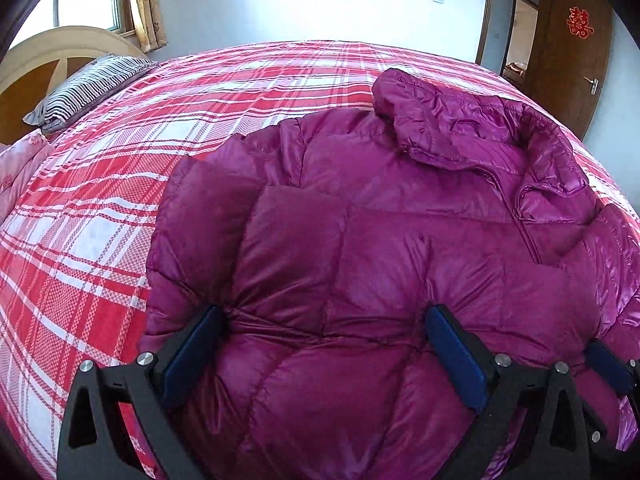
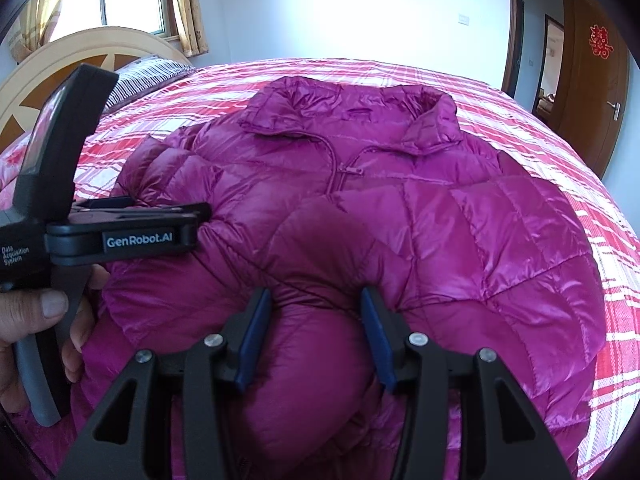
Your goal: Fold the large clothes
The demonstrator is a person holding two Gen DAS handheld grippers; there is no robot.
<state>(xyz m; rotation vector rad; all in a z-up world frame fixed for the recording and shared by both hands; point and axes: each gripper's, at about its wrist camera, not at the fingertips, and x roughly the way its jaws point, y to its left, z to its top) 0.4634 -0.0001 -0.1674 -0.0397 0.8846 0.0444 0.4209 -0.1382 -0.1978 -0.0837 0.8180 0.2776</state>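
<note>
Both tongs sit low on the jacket (image 1: 400,240), which lies face-up on the plaid bedspread (image 1: 100,200), collar toward the far wall, zip closed near the top. Left tongs (image 1: 324,320): spread wide, blue pads (image 1: 456,356) pressed into the puffy fabric w/ a big quilted bulge between them; I can't tell if they actually pinch it or just rest on it. Right tongs (image 2: 316,300): jaws about half apart, clenched on a fat roll of jacket hem/sleeve that bulges up between the pads (image 2: 374,332), both pads denting the fabric.

Around: striped pillow (image 1: 92,88) by the wooden headboard (image 1: 36,64) far left, window w/ yellow curtain (image 1: 150,8) behind it, brown door (image 1: 576,48) w/ a red paper ornament (image 1: 580,22) far right. Pink bedding (image 1: 20,176) bunched at the left edge. Nothing lies on the jacket but the tools.

Right view only: the left tool's body w/ "GenRobot.AI" lettering and my hand (image 2: 36,320) on its grey handle, hard against the jacket's left side; also the whole collar (image 2: 348,116) and zip pull (image 2: 348,170). Left view only: a tip of the right tool's blue pad (image 1: 608,364) at the lower right, and more bare bedspread on the left.
</note>
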